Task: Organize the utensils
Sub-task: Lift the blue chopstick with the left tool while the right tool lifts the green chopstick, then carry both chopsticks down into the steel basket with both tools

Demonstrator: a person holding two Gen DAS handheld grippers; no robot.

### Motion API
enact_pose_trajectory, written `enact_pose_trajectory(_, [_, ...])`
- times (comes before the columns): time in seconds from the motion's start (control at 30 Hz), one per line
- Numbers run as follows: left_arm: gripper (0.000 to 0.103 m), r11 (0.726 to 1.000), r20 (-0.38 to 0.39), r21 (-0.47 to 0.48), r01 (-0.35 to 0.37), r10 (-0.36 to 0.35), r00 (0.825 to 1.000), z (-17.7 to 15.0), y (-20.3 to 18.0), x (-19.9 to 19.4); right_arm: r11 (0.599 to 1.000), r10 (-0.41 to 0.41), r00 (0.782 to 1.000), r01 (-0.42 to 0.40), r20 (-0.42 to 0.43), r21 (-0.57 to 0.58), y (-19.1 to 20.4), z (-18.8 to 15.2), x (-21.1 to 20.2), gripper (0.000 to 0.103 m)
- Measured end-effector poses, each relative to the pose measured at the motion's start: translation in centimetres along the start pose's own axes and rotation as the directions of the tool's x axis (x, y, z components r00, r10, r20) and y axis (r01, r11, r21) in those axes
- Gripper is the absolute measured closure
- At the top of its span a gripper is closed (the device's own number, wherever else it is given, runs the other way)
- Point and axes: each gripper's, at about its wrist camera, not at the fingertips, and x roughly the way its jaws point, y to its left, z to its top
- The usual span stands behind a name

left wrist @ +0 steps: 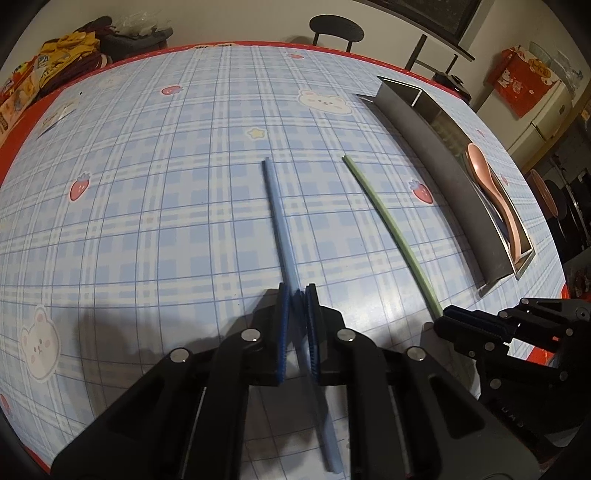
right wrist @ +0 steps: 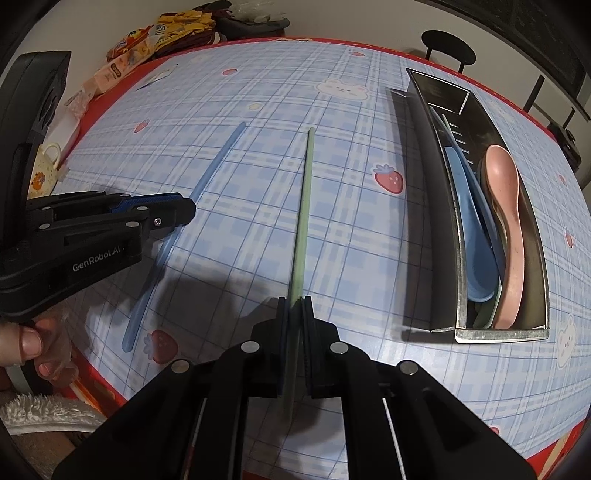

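A long blue chopstick [left wrist: 279, 221] runs away from me between the blue pads of my left gripper [left wrist: 296, 291], which is shut on it near its near end. In the right wrist view the same blue chopstick [right wrist: 218, 162] lies across the cloth with the left gripper [right wrist: 184, 210] on it. My right gripper [right wrist: 295, 299] is shut on a green chopstick [right wrist: 304, 206], also seen as the green chopstick [left wrist: 384, 218] leading to the right gripper [left wrist: 445, 317]. A metal utensil holder [right wrist: 498, 334] lies on its side, holding a pink spoon [right wrist: 506, 221] and a blue spoon [right wrist: 469, 229].
The table wears a blue plaid cloth [left wrist: 166, 184] with bears and strawberries and a red border. Snack packets [right wrist: 129, 48] and bags pile at the far left corner. A small mug [right wrist: 44, 173] stands at the left edge. A person's thumb [right wrist: 26, 341] shows on the left handle. A stool [left wrist: 336, 29] stands beyond.
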Motion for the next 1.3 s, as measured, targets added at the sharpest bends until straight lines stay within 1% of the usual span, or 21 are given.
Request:
enact_pose_trajectory(0.13, [0.093,0.998,-0.029,-0.045,0.046,-0.048,0.998,0.3,0.9,-0.1,1.000,0.011,1.000,-0.011,-0.008,0.001,0.0,0.1,0.0,0.095])
enact_pose_trajectory(0.27, [0.093,0.995,-0.037,-0.084,0.058,-0.062,0.997,-0.6,1.9,-0.8,0.996,0.061,0.998,-0.058,-0.029,0.067,-1.1,0.5,0.0,0.096])
enact_pose_trajectory(0.37, [0.093,0.987,-0.015,-0.133,0.089,-0.091,0.996,-1.4,2.9,-2.2,0.986,0.098,0.995,-0.097,0.000,0.133,-2.0,0.7,-0.9,0.096])
enact_pose_trajectory(0.47, [0.093,0.976,0.023,-0.176,0.127,-0.125,0.992,-1.9,3.9,-4.1,0.978,0.123,0.992,-0.127,0.035,0.163,-2.6,1.1,-2.0,0.096])
enact_pose_trajectory(0.6, [0.093,0.953,0.065,-0.244,0.181,-0.170,0.983,-2.3,5.1,-6.3,0.967,0.148,0.985,-0.162,0.085,0.195,-3.1,1.6,-3.5,0.096])
enact_pose_trajectory(0.7, [0.093,0.936,0.088,-0.278,0.215,-0.198,0.976,-2.2,5.6,-7.4,0.958,0.166,0.979,-0.189,0.119,0.216,-3.5,1.9,-4.4,0.096])
enact_pose_trajectory(0.8, [0.093,0.930,0.106,-0.281,0.238,-0.216,0.971,-1.7,5.3,-8.3,0.951,0.175,0.973,-0.207,0.150,0.231,-3.9,2.0,-5.3,0.096])
enact_pose_trajectory(0.93, [0.093,0.934,0.117,-0.247,0.257,-0.235,0.965,-0.6,3.9,-9.0,0.939,0.181,0.965,-0.227,0.190,0.257,-4.6,1.9,-6.3,0.096])
enact_pose_trajectory(1.13, [0.093,0.933,0.109,-0.220,0.286,-0.268,0.957,0.7,1.8,-9.0,0.919,0.172,0.952,-0.247,0.252,0.306,-6.5,1.7,-8.0,0.096])
enact_pose_trajectory(1.3, [0.093,0.928,0.094,-0.209,0.307,-0.293,0.951,2.0,0.2,-8.6,0.903,0.145,0.945,-0.247,0.293,0.351,-8.5,1.3,-9.3,0.096])
